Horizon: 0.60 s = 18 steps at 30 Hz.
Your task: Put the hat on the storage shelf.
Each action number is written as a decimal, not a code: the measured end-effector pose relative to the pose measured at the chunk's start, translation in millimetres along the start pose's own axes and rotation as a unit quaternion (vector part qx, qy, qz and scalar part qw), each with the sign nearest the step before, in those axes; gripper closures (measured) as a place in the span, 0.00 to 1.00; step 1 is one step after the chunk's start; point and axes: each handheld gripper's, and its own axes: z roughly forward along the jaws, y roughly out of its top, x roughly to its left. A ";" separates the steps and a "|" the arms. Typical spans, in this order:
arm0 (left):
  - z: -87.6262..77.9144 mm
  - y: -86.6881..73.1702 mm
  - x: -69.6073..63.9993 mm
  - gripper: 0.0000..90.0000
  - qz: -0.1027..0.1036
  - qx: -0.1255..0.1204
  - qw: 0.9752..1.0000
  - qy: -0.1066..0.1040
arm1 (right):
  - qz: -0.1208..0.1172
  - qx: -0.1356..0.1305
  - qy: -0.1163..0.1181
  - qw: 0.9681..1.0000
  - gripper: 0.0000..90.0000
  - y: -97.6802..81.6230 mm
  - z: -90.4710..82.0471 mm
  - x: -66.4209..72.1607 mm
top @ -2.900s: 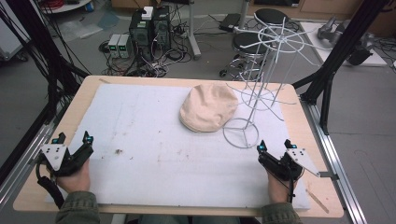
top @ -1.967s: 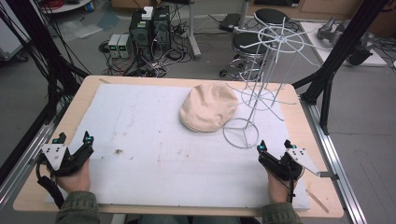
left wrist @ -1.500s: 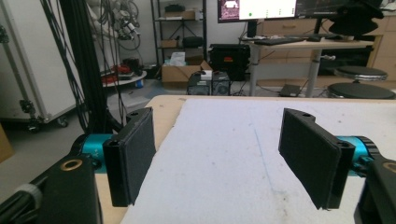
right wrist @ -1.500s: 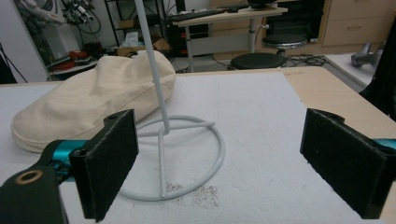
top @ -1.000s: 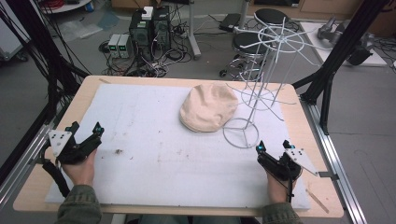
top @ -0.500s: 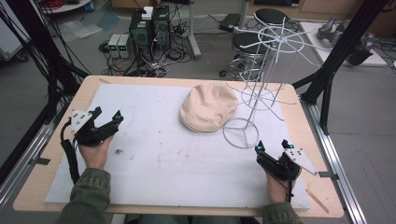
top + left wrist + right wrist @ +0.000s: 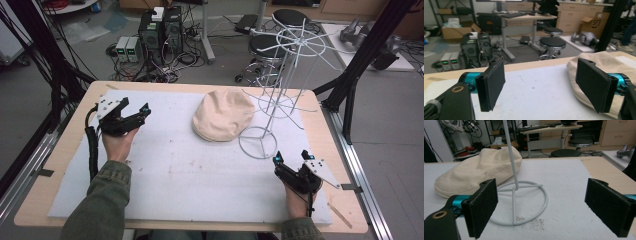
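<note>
A cream fabric cap (image 7: 223, 114) lies on the white mat (image 7: 165, 175) that covers the wooden bench (image 7: 70, 145), a little toward 1 o'clock from the mat's middle in the high view. Just beside it at 3 o'clock stands a white wire rack (image 7: 285, 75), whose round base ring (image 7: 257, 142) rests on the mat close to the cap's near right edge; from the right gripper view the ring looks just clear of the fabric, though whether they touch cannot be told for sure. The left gripper (image 7: 141, 112) is held above the mat at about 9 o'clock from the cap, its jaws spread wide and pointed toward the cap, with nothing between them. In the left gripper view the cap (image 7: 599, 72) shows behind the right-hand jaw, apart from the pads (image 7: 494, 82). The right gripper (image 7: 287, 161) sits low over the mat near the bench's front right corner, at about 5 o'clock from the cap, jaws also wide apart and empty. In the right gripper view the rack's upright rod (image 7: 511, 157) rises from the base ring (image 7: 524, 202) ahead between the jaws, with the cap (image 7: 476, 172) lying behind it at 10 o'clock, and a few dark crumbs (image 7: 534, 221) dot the mat at the ring's near edge.
</note>
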 end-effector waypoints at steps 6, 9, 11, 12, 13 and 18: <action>24.0 11.3 -17.5 0.27 0.008 0.012 1.000 -0.027 | 0.001 0.000 0.000 1.000 0.12 0.0 0.3 -0.1; 39.1 14.4 -28.7 0.27 0.010 0.018 0.999 -0.041 | -0.004 0.000 0.004 1.000 0.12 -0.3 0.1 0.0; 42.6 15.3 -31.9 0.27 0.011 0.019 0.999 -0.044 | -0.005 -0.001 0.004 1.000 0.12 -0.5 0.0 -0.2; 46.0 16.3 -35.2 0.27 0.012 0.020 0.999 -0.048 | -0.005 -0.001 0.005 1.000 0.12 -0.5 -0.2 -0.3; 49.6 17.3 -38.2 0.27 0.014 0.020 0.998 -0.052 | -0.006 -0.002 0.005 1.000 0.12 -0.6 -0.3 -0.6; 72.6 22.3 -51.9 0.27 0.019 0.037 0.997 -0.068 | -0.004 0.000 0.006 1.000 0.12 -0.9 -0.9 -1.2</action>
